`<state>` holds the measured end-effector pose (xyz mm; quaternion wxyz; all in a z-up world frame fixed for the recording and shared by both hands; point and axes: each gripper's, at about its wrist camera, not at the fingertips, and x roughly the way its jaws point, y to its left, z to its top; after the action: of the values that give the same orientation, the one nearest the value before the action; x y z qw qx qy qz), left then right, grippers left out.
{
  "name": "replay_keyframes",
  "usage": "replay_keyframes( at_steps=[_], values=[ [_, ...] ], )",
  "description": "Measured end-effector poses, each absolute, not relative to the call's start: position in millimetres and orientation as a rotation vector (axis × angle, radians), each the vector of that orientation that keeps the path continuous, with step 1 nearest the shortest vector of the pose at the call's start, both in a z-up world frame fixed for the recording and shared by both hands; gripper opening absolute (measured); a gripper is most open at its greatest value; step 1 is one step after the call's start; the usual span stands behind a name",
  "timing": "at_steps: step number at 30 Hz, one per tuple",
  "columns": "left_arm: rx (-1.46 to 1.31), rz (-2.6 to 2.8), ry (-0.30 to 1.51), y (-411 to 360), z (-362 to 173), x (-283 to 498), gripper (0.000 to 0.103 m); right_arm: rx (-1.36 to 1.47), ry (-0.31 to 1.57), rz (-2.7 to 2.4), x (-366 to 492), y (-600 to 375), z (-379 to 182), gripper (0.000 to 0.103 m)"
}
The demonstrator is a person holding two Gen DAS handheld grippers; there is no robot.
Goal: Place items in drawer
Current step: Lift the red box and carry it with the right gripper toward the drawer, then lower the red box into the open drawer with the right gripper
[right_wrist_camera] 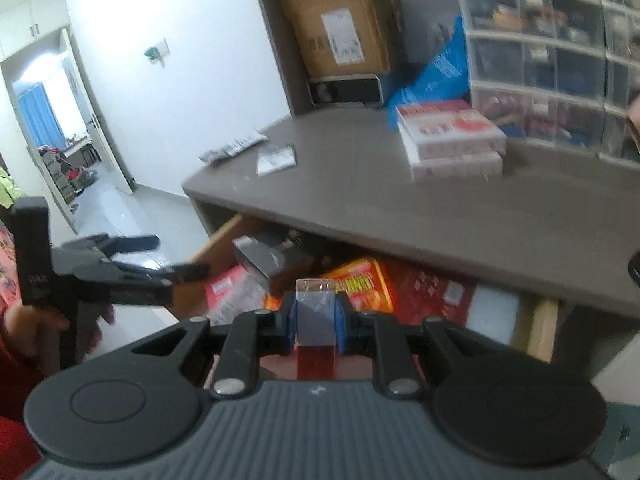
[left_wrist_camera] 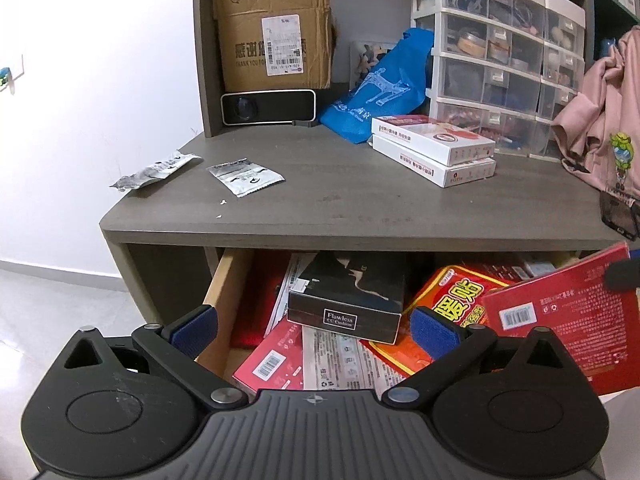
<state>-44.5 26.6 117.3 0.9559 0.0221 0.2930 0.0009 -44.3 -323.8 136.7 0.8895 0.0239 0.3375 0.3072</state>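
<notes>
The drawer (left_wrist_camera: 224, 300) under the grey desk (left_wrist_camera: 360, 208) stands open and is full of boxes and packets, with a black "Flawless" box (left_wrist_camera: 344, 312) on top. My left gripper (left_wrist_camera: 314, 330) is open and empty, just in front of the drawer. My right gripper (right_wrist_camera: 314, 320) is shut on a flat red box (right_wrist_camera: 316, 340), seen edge-on, held above the drawer's right part; the same red box (left_wrist_camera: 568, 320) shows at the right of the left wrist view. The left gripper (right_wrist_camera: 176, 256) also shows in the right wrist view, open.
On the desk lie two stacked white boxes (left_wrist_camera: 436, 150), two silver sachets (left_wrist_camera: 244, 176), a blue bag (left_wrist_camera: 380, 88), a cardboard box (left_wrist_camera: 276, 32) on a projector (left_wrist_camera: 268, 106), and a clear drawer organiser (left_wrist_camera: 500, 48). Pink cloth (left_wrist_camera: 600, 120) hangs at right. A doorway (right_wrist_camera: 52, 128) opens at left.
</notes>
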Motion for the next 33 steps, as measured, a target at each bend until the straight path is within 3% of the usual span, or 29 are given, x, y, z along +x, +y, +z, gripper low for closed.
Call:
replay_keyframes(
  at_steps=[11,20,21,22,33],
  values=[
    [0.071,0.002,0.607,17.0,113.7,-42.6,0.103,0.058,0.814,0.663,-23.7,-361.8,116.1,0.021],
    [0.075,-0.001,0.624,15.4,108.5,-38.0,0.103,-0.118,0.898,0.521,-21.5,-349.5,78.7,0.034],
    [0.075,-0.004,0.626,15.0,107.7,-37.2,0.103,-0.137,0.907,0.505,-21.3,-348.2,74.6,0.022],
    [0.076,-0.006,0.627,14.9,107.2,-36.8,0.103,-0.157,0.916,0.488,-21.0,-346.8,70.4,0.023],
    [0.068,0.001,0.628,18.5,105.0,-34.3,0.103,-0.358,0.928,0.366,-23.1,-319.7,57.4,0.035]
  ],
)
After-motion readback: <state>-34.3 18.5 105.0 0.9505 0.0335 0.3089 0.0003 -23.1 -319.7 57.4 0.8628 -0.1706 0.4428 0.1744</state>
